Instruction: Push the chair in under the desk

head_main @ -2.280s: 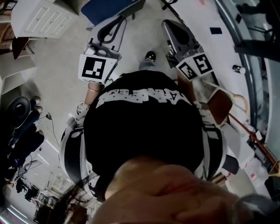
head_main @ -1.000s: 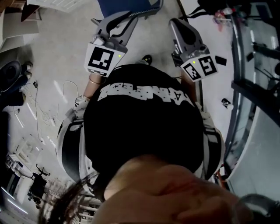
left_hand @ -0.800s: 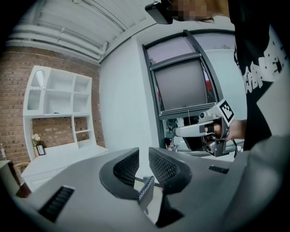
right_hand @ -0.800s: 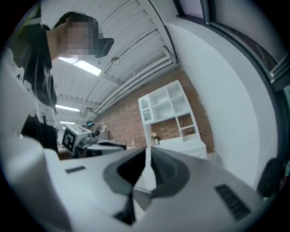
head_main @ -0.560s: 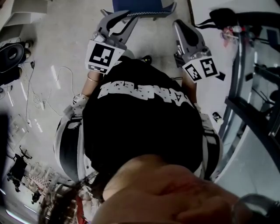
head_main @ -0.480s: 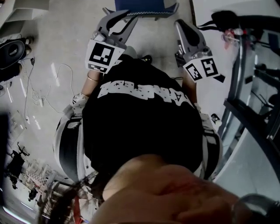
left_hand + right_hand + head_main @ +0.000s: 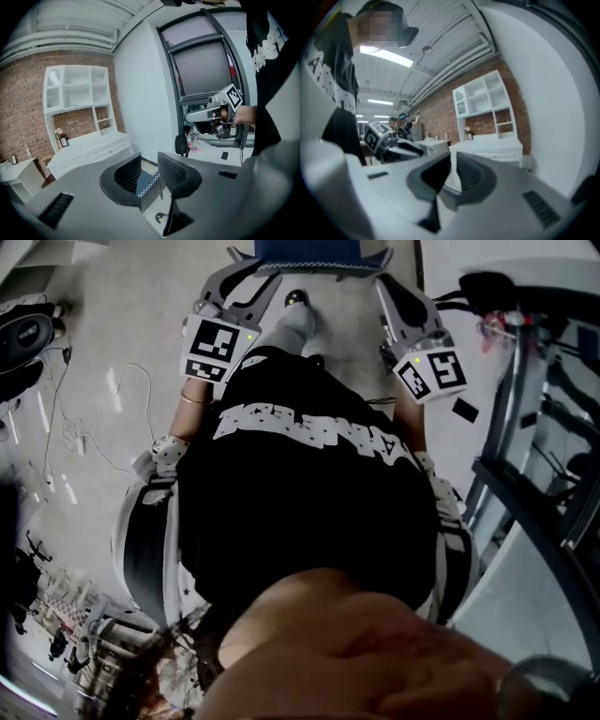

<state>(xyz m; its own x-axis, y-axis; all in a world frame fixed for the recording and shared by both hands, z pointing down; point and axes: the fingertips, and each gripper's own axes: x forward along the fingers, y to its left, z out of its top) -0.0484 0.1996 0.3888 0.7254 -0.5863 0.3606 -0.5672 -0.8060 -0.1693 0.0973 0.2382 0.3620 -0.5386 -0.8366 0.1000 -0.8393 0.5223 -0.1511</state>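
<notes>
Right gripper [image 7: 451,158] closed; white shelving [image 7: 485,107] against brick wall [image 7: 438,115], pale floor [image 7: 127,338].

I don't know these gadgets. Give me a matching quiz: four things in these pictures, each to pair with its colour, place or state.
Things:
1. left gripper
2. right gripper
3. chair
4. shelf unit

Descriptions:
A. white, against the brick wall
B. blue, just ahead of both grippers
C. jaws apart
D. jaws together

Pairs: 1-C, 2-D, 3-B, 4-A.

The left gripper's jaws have just been opening. The chair's blue edge shows in the gap between them, and the pads do not press on it.
</notes>
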